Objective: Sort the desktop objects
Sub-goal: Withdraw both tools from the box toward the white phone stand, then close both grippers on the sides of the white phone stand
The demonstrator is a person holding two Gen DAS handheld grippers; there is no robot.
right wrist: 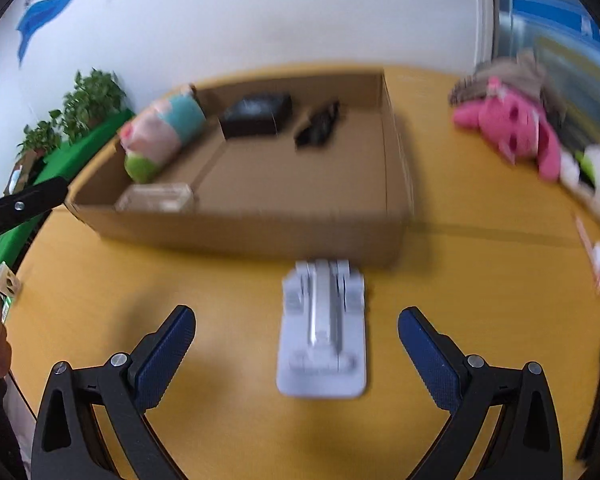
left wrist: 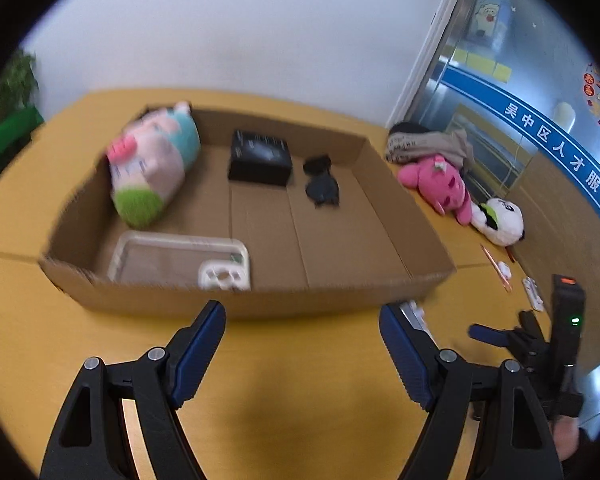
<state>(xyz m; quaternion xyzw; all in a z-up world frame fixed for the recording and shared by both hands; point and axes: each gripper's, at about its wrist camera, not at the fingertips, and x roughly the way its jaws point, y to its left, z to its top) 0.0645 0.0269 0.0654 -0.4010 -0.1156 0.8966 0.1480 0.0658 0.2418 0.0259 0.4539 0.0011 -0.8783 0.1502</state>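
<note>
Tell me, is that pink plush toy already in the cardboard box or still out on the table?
Out. The pink plush toy lies on the table, beyond the side wall of the cardboard box.

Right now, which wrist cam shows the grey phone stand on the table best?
Right wrist. The grey stand lies whole on the table, centred ahead of the open right gripper, in front of the cardboard box, though blurred. The left wrist view shows only a pale sliver behind one finger of the left gripper.

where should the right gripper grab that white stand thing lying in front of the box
Across its long side edges, coming from above. The white stand lies flat on the table, lengthwise between the open right gripper fingers, so the narrow width fits the jaws.
</note>
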